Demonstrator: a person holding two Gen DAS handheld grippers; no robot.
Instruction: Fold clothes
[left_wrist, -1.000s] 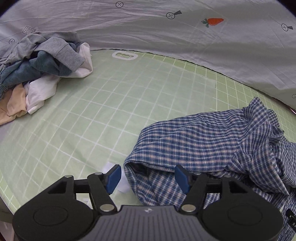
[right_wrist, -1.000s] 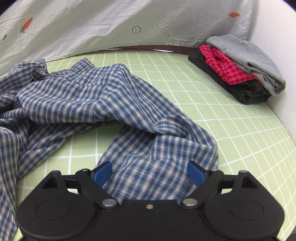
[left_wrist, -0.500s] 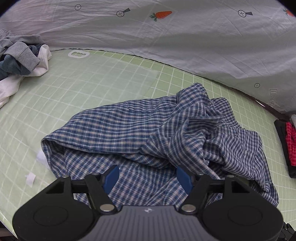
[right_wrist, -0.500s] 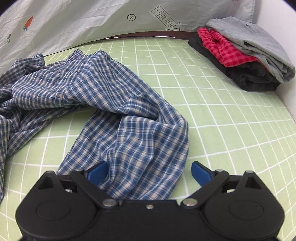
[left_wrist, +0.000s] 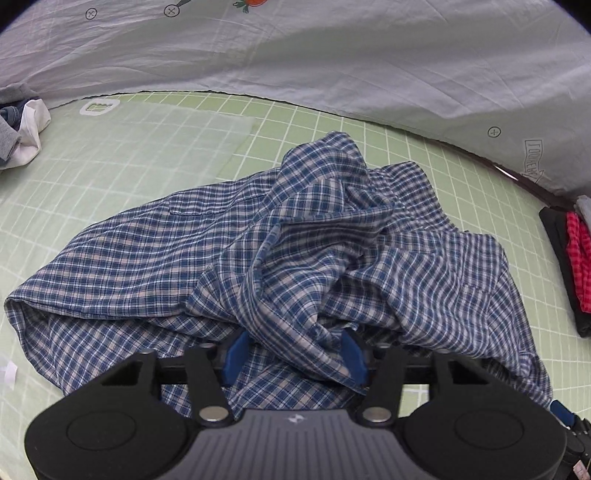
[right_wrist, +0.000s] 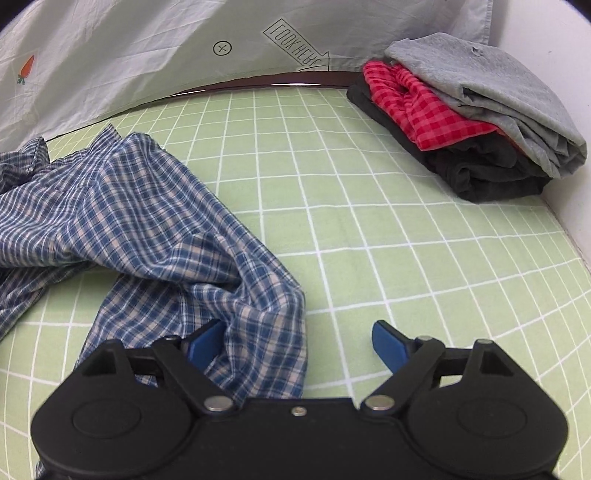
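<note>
A blue plaid shirt (left_wrist: 229, 258) lies crumpled on the green grid mat (left_wrist: 147, 155). My left gripper (left_wrist: 293, 354) is open over the shirt's near edge, with a raised fold of cloth between its blue fingers. In the right wrist view the same shirt (right_wrist: 140, 229) spreads from the left, and its end lies over the left blue finger (right_wrist: 205, 341). My right gripper (right_wrist: 297, 341) is open wide, its right finger over bare mat (right_wrist: 369, 240).
A folded stack of grey, red-checked and black clothes (right_wrist: 469, 122) sits at the far right by the wall. A loose pile of unfolded clothes (left_wrist: 18, 129) lies at the far left. A grey printed sheet (left_wrist: 332, 55) hangs behind the mat.
My left gripper has swung right and moved in over the shirt's middle, and a fold now sits between its fingers. My right gripper has shifted right, toward the shirt's end.
</note>
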